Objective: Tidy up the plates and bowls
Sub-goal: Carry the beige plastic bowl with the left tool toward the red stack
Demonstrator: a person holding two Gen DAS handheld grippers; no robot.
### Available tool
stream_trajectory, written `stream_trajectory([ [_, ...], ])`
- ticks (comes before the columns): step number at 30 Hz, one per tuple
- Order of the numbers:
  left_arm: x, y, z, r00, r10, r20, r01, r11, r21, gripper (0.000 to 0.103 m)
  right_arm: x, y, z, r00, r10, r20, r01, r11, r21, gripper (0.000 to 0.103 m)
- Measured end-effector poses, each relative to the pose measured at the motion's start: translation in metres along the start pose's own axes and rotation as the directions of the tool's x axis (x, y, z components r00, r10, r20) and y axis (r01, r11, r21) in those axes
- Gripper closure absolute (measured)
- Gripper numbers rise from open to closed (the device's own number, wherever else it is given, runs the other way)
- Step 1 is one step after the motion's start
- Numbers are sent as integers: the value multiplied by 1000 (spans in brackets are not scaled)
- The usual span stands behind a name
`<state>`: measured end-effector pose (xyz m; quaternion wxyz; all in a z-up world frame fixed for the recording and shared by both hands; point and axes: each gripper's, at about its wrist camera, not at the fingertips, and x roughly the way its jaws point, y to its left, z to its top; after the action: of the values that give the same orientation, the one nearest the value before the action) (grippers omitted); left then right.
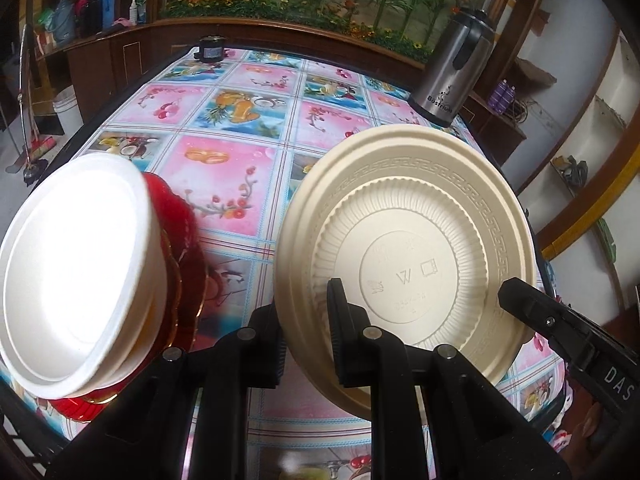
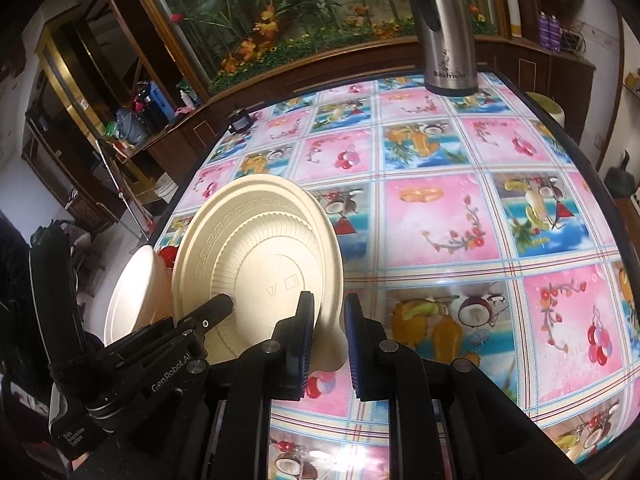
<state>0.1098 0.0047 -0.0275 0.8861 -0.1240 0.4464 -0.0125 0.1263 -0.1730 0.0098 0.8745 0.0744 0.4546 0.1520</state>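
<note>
A cream plastic plate (image 1: 404,240) stands tilted on edge above the table, its stamped underside towards both cameras. My left gripper (image 1: 306,320) is shut on its near-left rim. In the right wrist view my right gripper (image 2: 328,320) is shut on the same cream plate (image 2: 256,248) at its other rim. The right gripper (image 1: 516,292) shows as a black tip at the plate's right edge, and the left gripper (image 2: 222,304) as a black tip on its underside. A white foam bowl (image 1: 76,264) lies on red plates (image 1: 180,248) at the table's left edge; bowl (image 2: 132,296) and red plates (image 2: 166,256) peek out behind the cream plate.
The table wears a glossy fruit-and-flower cloth (image 1: 224,128). A steel thermos jug (image 1: 452,76) (image 2: 448,28) stands at the far right corner, a small black object (image 1: 210,50) (image 2: 240,120) at the far edge. Wooden cabinets and a planted glass case lie beyond.
</note>
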Motion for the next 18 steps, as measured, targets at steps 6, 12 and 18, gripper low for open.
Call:
stream_trajectory([
  [6,-7,6,3,1000,-5,10,5,1000,-12,88,-2,9,1,1000,-2,2,2,1000,-16,88],
  [12,-11,12,1,1000,-8,17,8,1000,-21,88,-5,17,0,1000,4,4,-4,1000,-30,88],
  [18,-22,14,4,999,-2,39,3,1000,-22,88,-7,20,-1,1000,19,15,-19,999,-31,88],
])
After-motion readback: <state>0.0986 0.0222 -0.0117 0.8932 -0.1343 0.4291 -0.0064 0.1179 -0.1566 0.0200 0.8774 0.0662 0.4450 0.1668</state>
